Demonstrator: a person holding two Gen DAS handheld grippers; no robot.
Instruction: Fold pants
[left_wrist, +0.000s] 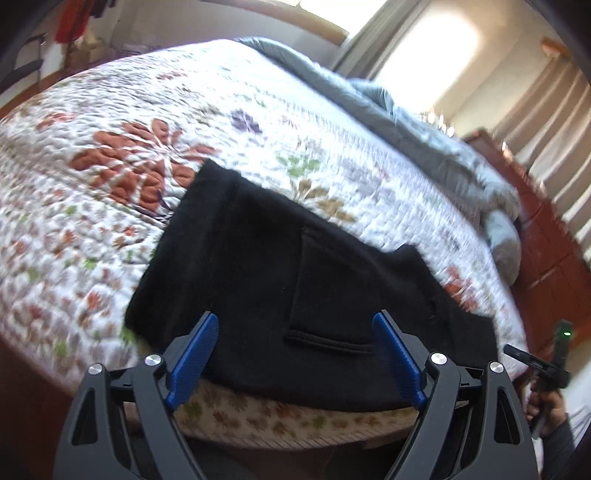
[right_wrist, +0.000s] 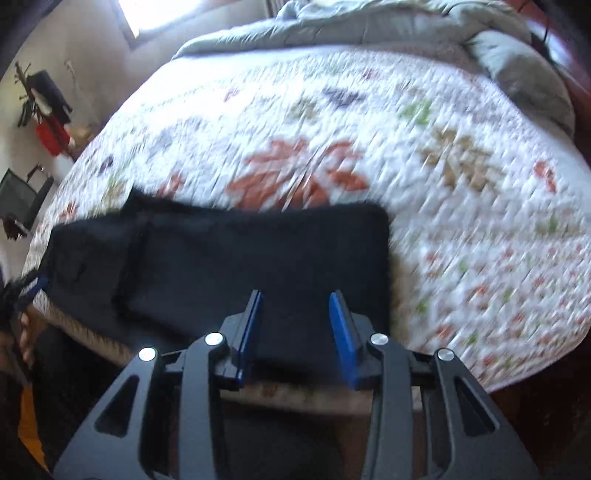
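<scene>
Black pants (left_wrist: 295, 273) lie folded in a flat stack on the floral quilt near the bed's front edge; a back pocket faces up. They also show in the right wrist view (right_wrist: 236, 258), as a dark rectangle with a second layer sticking out to the left. My left gripper (left_wrist: 295, 325) is open and empty, its blue pads (left_wrist: 192, 358) spread wide just above the near edge of the pants. My right gripper (right_wrist: 295, 299) is open and empty, hovering over the pants' near right part. The right gripper also shows at the left wrist view's right edge (left_wrist: 535, 362).
The white floral quilt (right_wrist: 424, 166) covers the bed. A grey duvet (left_wrist: 424, 133) is bunched along the far side. A red-brown wooden headboard (left_wrist: 546, 236) stands beyond it. A clothes rack (right_wrist: 44, 107) and a chair (right_wrist: 22, 199) stand by the wall.
</scene>
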